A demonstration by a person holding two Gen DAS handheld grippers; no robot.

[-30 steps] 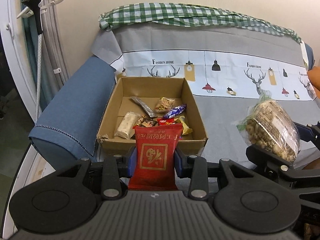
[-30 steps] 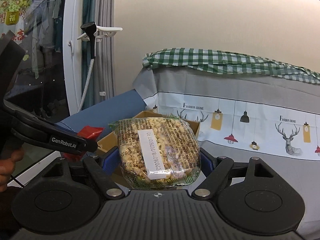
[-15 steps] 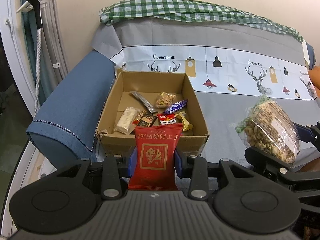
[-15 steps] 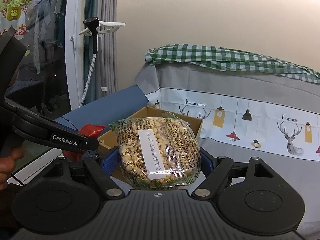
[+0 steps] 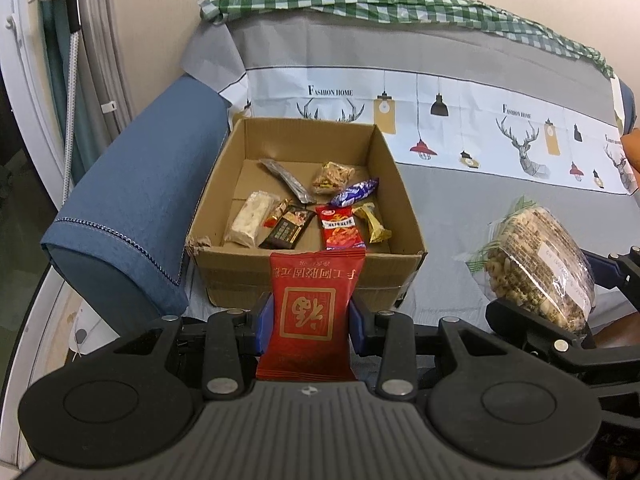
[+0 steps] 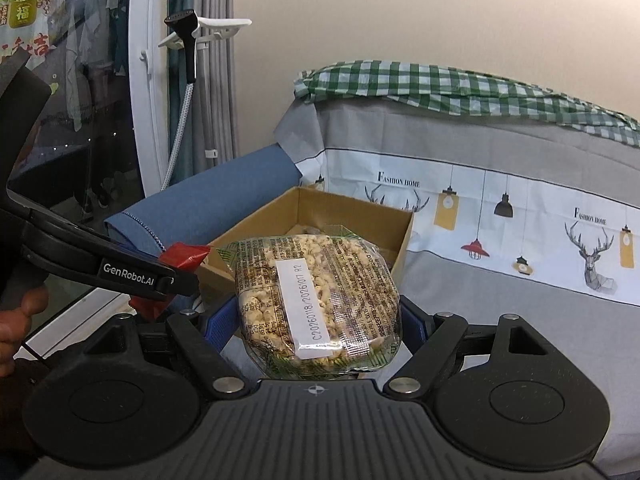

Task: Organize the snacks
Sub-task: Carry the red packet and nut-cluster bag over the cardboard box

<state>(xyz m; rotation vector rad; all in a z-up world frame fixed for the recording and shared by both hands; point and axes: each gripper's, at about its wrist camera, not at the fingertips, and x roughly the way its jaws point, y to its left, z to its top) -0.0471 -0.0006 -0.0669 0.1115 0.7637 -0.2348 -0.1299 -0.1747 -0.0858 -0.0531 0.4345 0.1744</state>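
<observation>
Over the sofa seat, the left gripper [image 5: 311, 322] pointed steeply down toward a cardboard box [image 5: 304, 276]; a hand [image 6: 18, 320] gripped its handle at the left edge of the right wrist view. Its blue pads [image 5: 264, 326] pinched a red packet [image 5: 312, 316] by both side edges, the packet upright with its top edge overlapping the near wall of the box. Beside it, to the right, the right gripper [image 6: 316, 322] tilted gently downward, its jaws spread wide and pressed against the sides of a clear bag of puffed snacks [image 6: 316, 300], which bore a white date label [image 6: 310, 312]. From the left wrist view this bag [image 5: 536, 268] hung to the right of the box, apart from it.

Inside the box, on its floor, lay small snacks: a white bar [image 5: 252, 220], a dark bar [image 5: 288, 228], a red sachet [image 5: 340, 228], a gold wrapper [image 5: 372, 224], a blue candy [image 5: 354, 192], a clear nut pack [image 5: 332, 176] and a silver stick [image 5: 286, 180]. None touched either gripper.

The box stood on a grey sofa cover [image 5: 460, 216] printed with deer and lamps, just beside a blue armrest [image 5: 136, 208] on its left. A green checked cloth [image 5: 400, 0] lay along the backrest. A black-handled hose [image 6: 184, 56] hung from a white bracket near the curtains [image 6: 212, 80]. Nothing lay between the red packet and the open top of the box.
</observation>
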